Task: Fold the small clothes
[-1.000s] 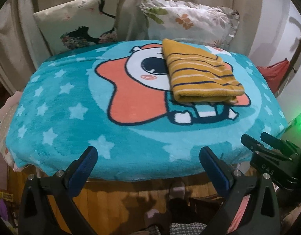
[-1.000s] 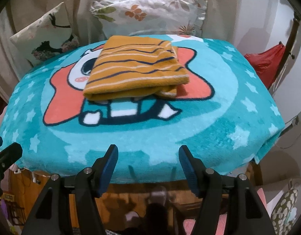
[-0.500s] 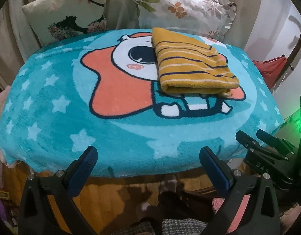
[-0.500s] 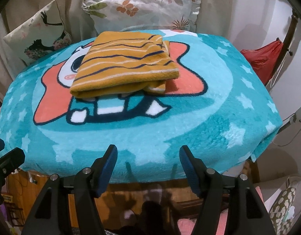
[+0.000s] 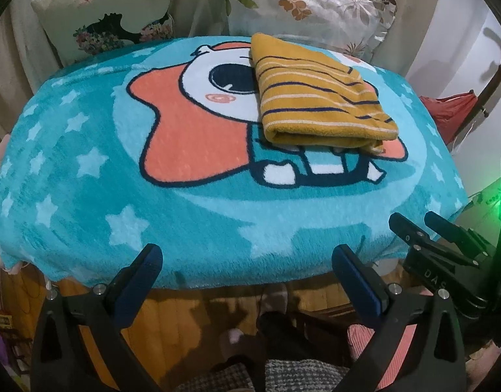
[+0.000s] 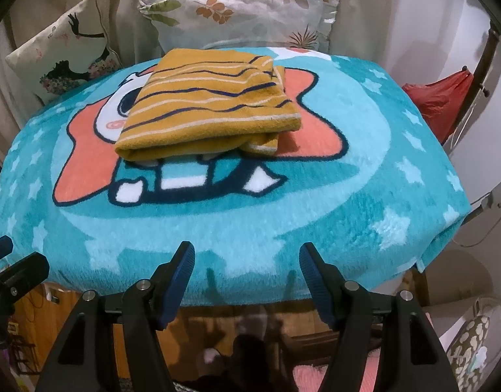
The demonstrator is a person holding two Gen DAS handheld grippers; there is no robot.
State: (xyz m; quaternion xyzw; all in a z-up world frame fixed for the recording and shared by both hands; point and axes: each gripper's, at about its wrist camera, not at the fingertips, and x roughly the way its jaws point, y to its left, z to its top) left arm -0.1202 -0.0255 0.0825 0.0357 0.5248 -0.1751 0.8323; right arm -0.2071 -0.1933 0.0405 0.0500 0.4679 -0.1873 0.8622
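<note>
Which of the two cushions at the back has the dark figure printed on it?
The left cushion, with a black silhouette and small flowers on cream fabric. The right cushion shows only orange and brown leaves and flowers.

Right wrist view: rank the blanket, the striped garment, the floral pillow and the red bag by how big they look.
1. Blanket
2. Striped garment
3. Floral pillow, close to the garment and farther away, so that order is unsure
4. Red bag
</note>
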